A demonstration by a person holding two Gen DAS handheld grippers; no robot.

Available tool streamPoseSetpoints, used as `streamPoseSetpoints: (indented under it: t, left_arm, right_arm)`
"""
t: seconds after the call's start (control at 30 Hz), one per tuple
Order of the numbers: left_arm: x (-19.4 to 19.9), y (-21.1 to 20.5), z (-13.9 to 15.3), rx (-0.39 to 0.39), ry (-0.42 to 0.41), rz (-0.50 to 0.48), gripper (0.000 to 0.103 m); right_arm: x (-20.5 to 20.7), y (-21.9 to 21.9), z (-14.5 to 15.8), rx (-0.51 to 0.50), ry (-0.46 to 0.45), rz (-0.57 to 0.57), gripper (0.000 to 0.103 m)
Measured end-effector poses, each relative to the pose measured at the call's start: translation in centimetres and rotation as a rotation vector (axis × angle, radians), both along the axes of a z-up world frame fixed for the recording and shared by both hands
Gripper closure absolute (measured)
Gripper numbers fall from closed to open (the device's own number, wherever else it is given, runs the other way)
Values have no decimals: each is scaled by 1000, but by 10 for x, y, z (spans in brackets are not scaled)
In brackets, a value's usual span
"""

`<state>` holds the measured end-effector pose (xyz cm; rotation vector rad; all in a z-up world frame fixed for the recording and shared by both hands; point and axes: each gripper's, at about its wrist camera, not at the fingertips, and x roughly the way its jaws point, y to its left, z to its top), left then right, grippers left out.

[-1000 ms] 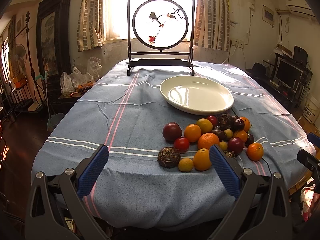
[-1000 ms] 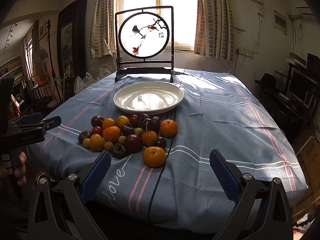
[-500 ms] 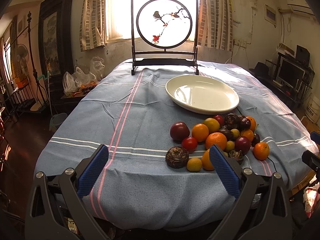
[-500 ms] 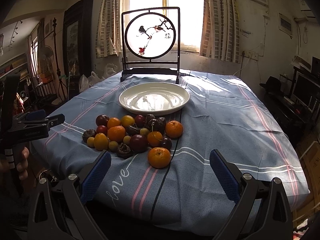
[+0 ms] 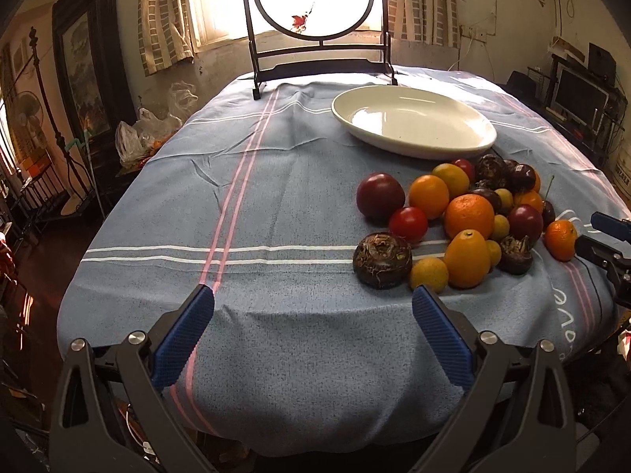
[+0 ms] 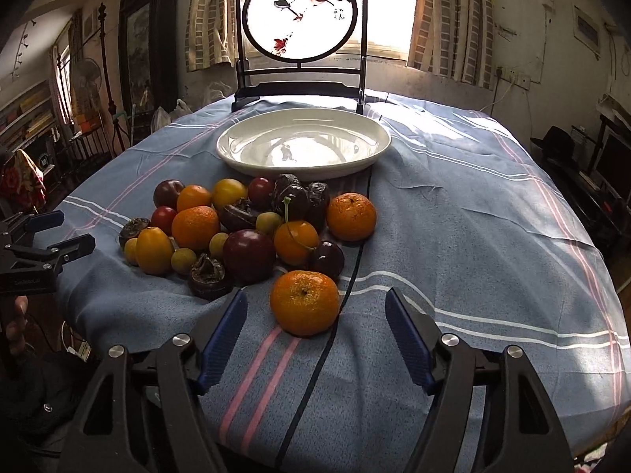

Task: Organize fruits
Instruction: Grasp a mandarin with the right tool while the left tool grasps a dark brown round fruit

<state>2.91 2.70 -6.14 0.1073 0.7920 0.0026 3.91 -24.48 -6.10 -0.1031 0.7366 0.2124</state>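
A pile of fruit [image 5: 469,213] lies on the blue tablecloth: oranges, mandarins, plums, small yellow fruits, tomatoes and dark water chestnuts. An empty white plate [image 5: 414,124] stands just behind it. My left gripper [image 5: 311,307] is open and empty at the table's front edge, left of the pile. My right gripper [image 6: 315,311] is open, its blue pads either side of the nearest mandarin [image 6: 304,302], not touching it. The pile [image 6: 244,220] and plate [image 6: 303,146] also show in the right wrist view.
A round painted screen on a dark stand [image 6: 299,35] stands at the table's far edge behind the plate. A thin black cable [image 6: 347,287] runs across the cloth beside the near mandarin. The other gripper [image 6: 39,244] shows at the left edge.
Both grippers have moved forward toward the table. The right gripper has closed in on the nearest mandarin, which now sits between its open pads.
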Motion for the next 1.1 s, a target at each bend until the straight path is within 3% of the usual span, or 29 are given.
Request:
streamPoseSetpoints:
  t: [0.07, 0.13, 0.2, 0.63, 0.73, 0.87, 1.03, 1.1]
  left_arm:
    - [2, 2, -3, 9, 6, 2, 5]
    - [6, 4, -6, 20, 7, 1, 5]
    - [12, 3, -10, 35, 12, -2, 5]
    - [44, -17, -27, 119, 0, -161, 6]
    - [47, -16, -27, 90, -2, -215, 19]
    - [46, -18, -27, 28, 4, -278, 45]
    - [52, -10, -31, -86, 15, -291, 48]
    - [53, -11, -31, -94, 13, -299, 50]
  right_arm:
    - [7, 8, -5, -13, 12, 15, 40]
    - [12, 14, -11, -32, 26, 33, 54]
    - [15, 17, -15, -63, 11, 19, 60]
    - [22, 14, -18, -30, 17, 3, 59]
    - [24, 13, -19, -13, 24, 5, 59]
    - [23, 11, -21, 2, 27, 3, 59]
    - [24, 10, -21, 6, 30, 3, 59]
    - [24, 10, -21, 10, 31, 3, 59]
